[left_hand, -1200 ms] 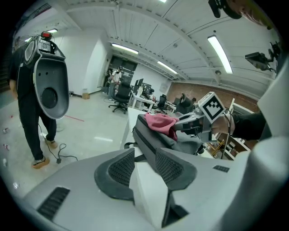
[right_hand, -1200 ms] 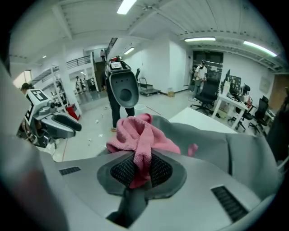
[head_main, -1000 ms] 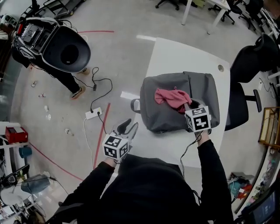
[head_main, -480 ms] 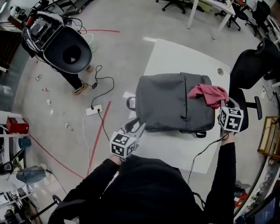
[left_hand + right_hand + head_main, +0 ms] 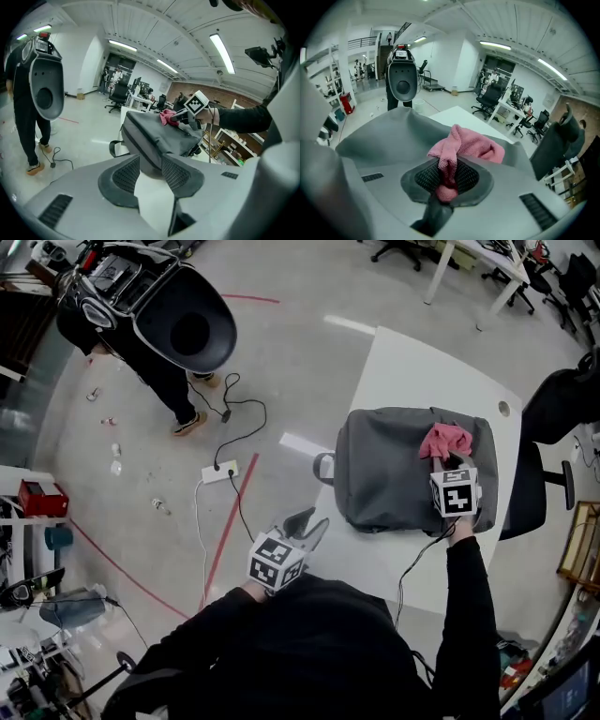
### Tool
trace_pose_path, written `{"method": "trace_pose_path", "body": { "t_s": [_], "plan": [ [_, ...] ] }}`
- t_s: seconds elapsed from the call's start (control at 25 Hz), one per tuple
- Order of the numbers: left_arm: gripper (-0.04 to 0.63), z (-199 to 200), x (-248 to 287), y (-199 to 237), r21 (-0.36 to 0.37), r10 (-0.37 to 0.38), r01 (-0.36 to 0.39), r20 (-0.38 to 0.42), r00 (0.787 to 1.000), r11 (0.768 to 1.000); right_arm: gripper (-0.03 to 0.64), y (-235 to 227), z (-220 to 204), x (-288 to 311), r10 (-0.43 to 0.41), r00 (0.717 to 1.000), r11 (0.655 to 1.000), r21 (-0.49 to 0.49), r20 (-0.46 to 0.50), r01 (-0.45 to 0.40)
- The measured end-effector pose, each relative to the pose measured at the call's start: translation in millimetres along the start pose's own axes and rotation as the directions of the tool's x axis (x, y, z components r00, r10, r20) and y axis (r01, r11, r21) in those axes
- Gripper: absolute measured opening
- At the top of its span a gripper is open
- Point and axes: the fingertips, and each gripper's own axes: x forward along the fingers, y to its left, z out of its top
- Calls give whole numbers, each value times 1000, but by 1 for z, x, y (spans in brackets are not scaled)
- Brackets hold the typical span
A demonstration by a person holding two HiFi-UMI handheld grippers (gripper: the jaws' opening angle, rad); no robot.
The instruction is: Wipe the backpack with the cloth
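We see the grey backpack (image 5: 389,474) lying flat on the white table (image 5: 403,362). The right gripper (image 5: 438,462) is clamped on the pink cloth (image 5: 445,439), which is bunched on the backpack's top face, right side. We read the left gripper (image 5: 305,524) as jaws apart with nothing gripped, near the backpack's near-left corner.

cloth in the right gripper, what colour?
Pink. The cloth shows best in the right gripper view, pinched in the right gripper.
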Motion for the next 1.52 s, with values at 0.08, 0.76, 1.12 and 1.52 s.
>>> {"method": "trace_pose_path", "body": {
  "t_s": [0.08, 0.76, 1.12, 1.52],
  "plan": [
    [156, -4, -13, 22, -18, -5, 5, -10, 1000, 1000, 54, 43, 23, 19, 65, 998, 998, 24, 3, -65],
    [160, 78, 45, 13, -2, -42, 42, 62, 997, 999, 54, 171, 94, 28, 318, 945, 944, -123, 77, -307],
    [202, 75, 106, 14, -24, 94, -97, -91, 991, 995, 54, -32, -7, -1, 47, 999, 993, -108, -23, -50],
    [86, 72, 105, 19, -87, 123, -130, -81, 989, 988, 54, -163, 3, -34, -140, 990, 986, -90, 3, 139]
  ]
}}
